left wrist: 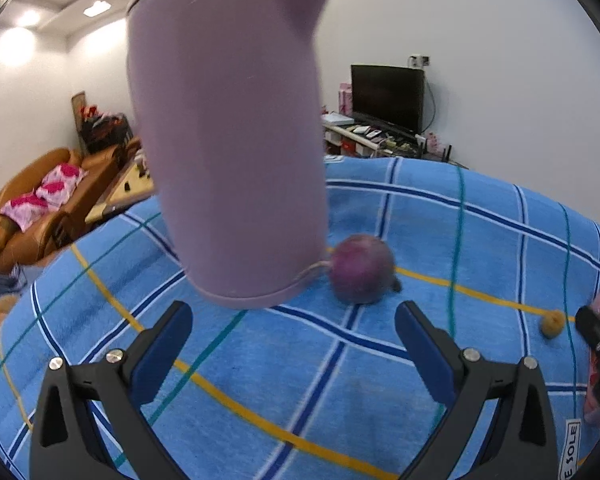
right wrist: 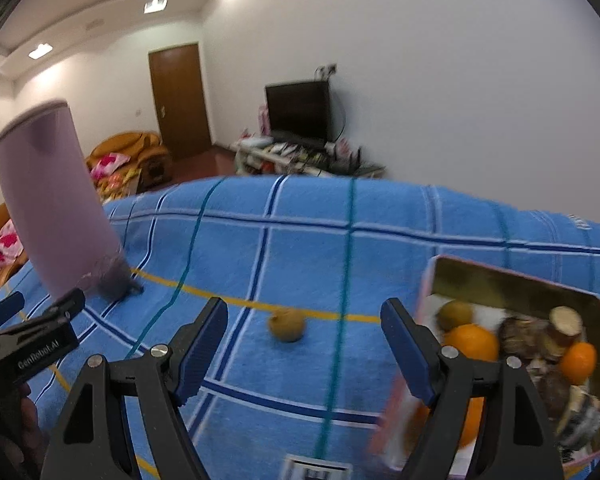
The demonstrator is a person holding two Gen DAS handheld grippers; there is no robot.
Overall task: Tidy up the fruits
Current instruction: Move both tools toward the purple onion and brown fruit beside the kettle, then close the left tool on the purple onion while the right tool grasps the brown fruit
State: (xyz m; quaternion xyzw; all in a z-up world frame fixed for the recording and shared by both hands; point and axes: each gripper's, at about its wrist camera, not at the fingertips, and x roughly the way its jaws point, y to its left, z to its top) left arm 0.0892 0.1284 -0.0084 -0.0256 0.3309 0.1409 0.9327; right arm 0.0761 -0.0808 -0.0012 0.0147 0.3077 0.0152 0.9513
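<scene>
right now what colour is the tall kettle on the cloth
Pale lilac purple; the kettle shows best in the left wrist view.

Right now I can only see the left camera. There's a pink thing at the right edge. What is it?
Observer: It's the side of a box, gold inside, and it already holds fruit, an orange among them.
Operator: Is the little brown fruit inside it too?
Observer: No. The little brown fruit lies on the blue cloth, apart from the box and to its left in the right camera.
Operator: Are the right tongs holding anything?
Observer: No. The right tongs are open and empty, and that little fruit lies just ahead of them.
</scene>
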